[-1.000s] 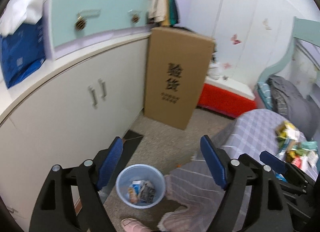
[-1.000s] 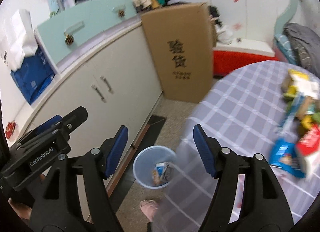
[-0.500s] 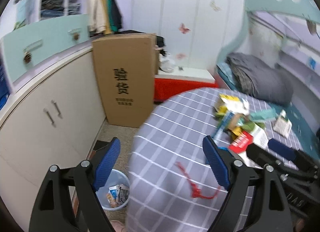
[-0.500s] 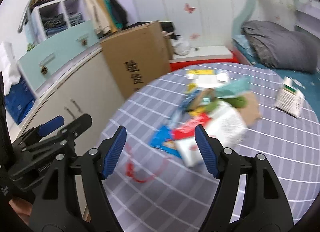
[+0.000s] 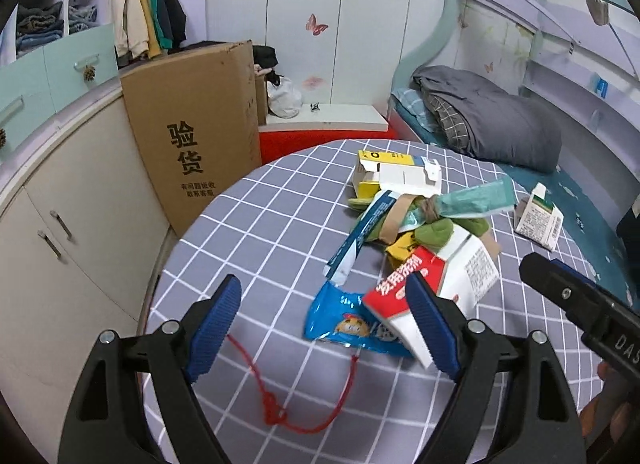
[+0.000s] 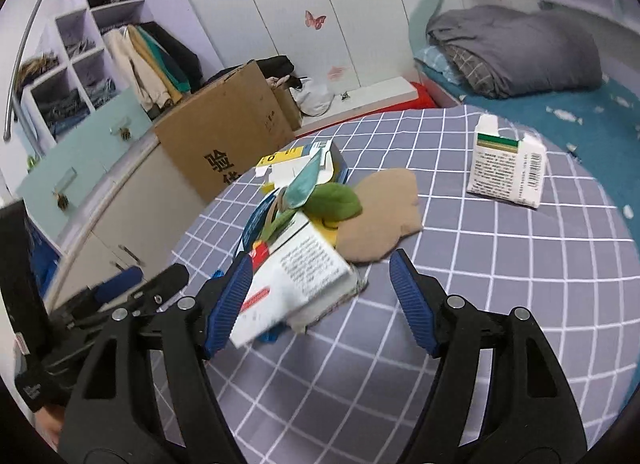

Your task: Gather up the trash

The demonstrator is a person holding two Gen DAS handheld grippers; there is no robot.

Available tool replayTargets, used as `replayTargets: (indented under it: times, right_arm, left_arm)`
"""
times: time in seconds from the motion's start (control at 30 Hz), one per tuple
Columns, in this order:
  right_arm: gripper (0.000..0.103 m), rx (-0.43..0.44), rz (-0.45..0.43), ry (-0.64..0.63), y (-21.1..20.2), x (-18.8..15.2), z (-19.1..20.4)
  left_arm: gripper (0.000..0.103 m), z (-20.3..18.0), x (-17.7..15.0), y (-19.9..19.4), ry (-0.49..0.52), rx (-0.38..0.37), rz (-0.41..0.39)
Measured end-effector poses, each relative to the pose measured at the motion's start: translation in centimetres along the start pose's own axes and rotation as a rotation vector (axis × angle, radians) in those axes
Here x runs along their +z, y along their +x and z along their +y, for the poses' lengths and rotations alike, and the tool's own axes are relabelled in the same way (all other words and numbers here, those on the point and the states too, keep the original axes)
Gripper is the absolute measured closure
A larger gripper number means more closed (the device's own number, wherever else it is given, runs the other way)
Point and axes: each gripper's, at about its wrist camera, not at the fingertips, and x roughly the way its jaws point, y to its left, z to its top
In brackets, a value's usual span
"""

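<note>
A heap of trash lies on the round table with the grey checked cloth (image 5: 260, 232): a red and white carton (image 5: 436, 284), a blue snack bag (image 5: 340, 324), a yellow and white box (image 5: 396, 173), a teal wrapper (image 5: 476, 197) and a red string (image 5: 276, 416). A white carton (image 6: 506, 167) stands apart at the far right. My left gripper (image 5: 324, 324) is open and empty above the string and blue bag. My right gripper (image 6: 320, 300) is open and empty, its left pad beside the red and white carton (image 6: 296, 284). A tan paper piece (image 6: 380, 219) lies beyond it.
A tall cardboard box (image 5: 196, 135) stands on the floor behind the table, next to white cabinets (image 5: 60, 223). A bed with a grey blanket (image 5: 492, 119) is at the right. A red and white low unit (image 5: 324, 131) is at the back.
Both grippers have swung from the blue bin on the floor up and right to the table, and now hover low over the trash heap. Both stay open.
</note>
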Motion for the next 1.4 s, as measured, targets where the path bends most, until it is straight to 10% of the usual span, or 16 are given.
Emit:
replayTargets:
  times: [0.43, 0.73, 0.87, 1.4]
  right_arm:
    - [0.055, 0.065, 0.031, 0.083, 6.5, 4.0, -0.8]
    - [0.073, 0.084, 0.055, 0.05, 8.1, 4.6, -0.1]
    - [0.084, 0.081, 0.035, 0.013, 7.5, 4.4, 0.6]
    - [0.092, 0.088, -0.103, -0.129, 2.0, 5.8, 6.9]
  left_arm:
    - [0.023, -0.2, 3.0, 5.0, 0.038, -0.037, 0.065]
    - [0.051, -1.0, 3.3, 10.0, 0.063, -0.09, 0.167]
    - [0.084, -1.4, 3.1, 11.0, 0.071, -0.114, 0.197]
    - [0.093, 2.8, 5.0, 2.2, -0.071, -0.099, -0.033]
